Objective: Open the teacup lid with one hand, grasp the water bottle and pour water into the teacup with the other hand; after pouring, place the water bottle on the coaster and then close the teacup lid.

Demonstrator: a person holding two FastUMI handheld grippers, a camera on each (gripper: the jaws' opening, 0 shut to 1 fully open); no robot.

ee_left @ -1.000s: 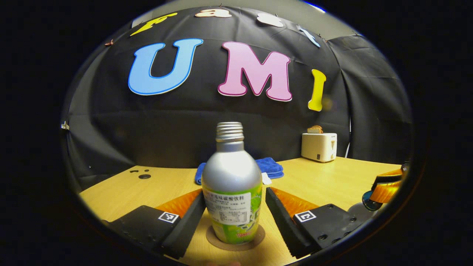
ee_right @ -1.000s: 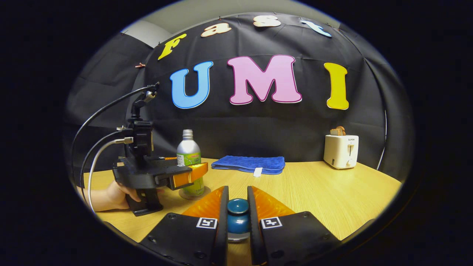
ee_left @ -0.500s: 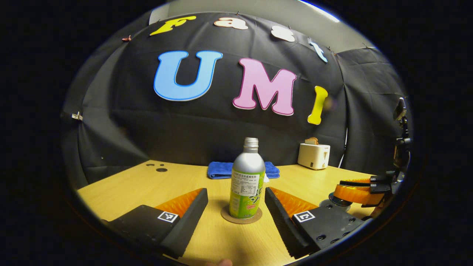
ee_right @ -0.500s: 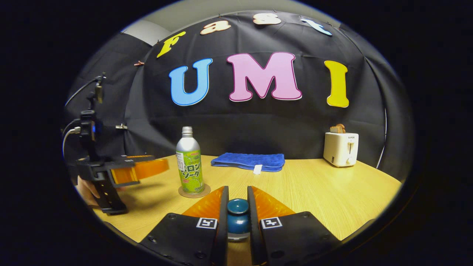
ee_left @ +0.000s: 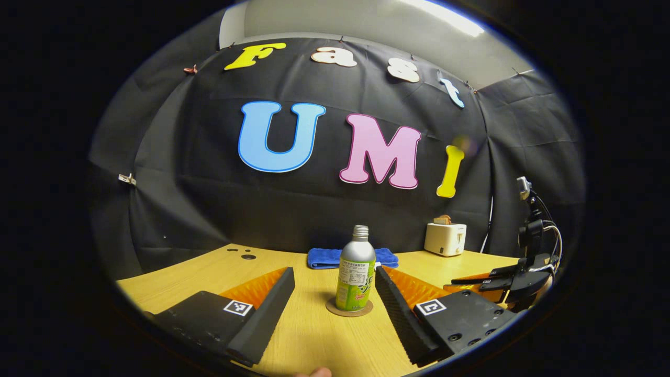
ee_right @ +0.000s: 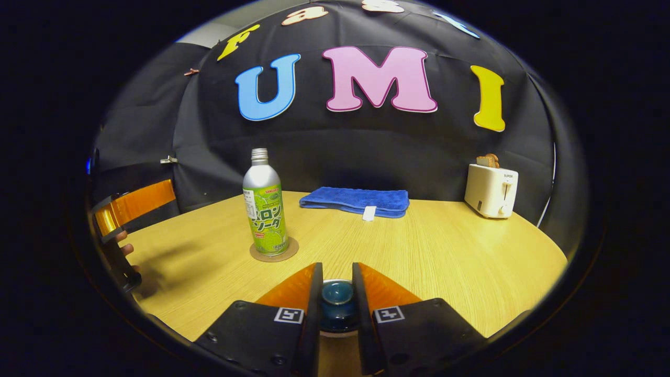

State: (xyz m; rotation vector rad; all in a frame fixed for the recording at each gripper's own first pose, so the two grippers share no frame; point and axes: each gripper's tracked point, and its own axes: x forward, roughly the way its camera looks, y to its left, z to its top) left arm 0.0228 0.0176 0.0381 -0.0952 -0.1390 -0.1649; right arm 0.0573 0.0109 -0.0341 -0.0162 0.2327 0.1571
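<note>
The silver bottle point(ee_left: 356, 272) with a green label stands upright, uncapped, on the round brown coaster point(ee_left: 349, 309). My left gripper point(ee_left: 334, 273) is open and drawn back from it, the bottle a little beyond its fingertips. In the right gripper view the bottle point(ee_right: 265, 209) and coaster point(ee_right: 274, 253) sit left of centre. My right gripper point(ee_right: 337, 268) is shut on the blue teacup lid knob point(ee_right: 337, 296); the cup beneath is hidden. The left gripper point(ee_right: 133, 207) shows at the far left with a hand point(ee_right: 125, 251) on it. The right gripper point(ee_left: 497, 280) appears at the right in the left gripper view.
A folded blue towel point(ee_right: 356, 201) lies at the back of the wooden table point(ee_right: 445, 251). A white toaster point(ee_right: 491, 191) with toast stands at the back right. Black cloth walls close the booth behind.
My left gripper has pulled back, still open, leaving the bottle on the coaster. My right gripper stays shut on the lid knob, and its view has tilted slightly downward.
</note>
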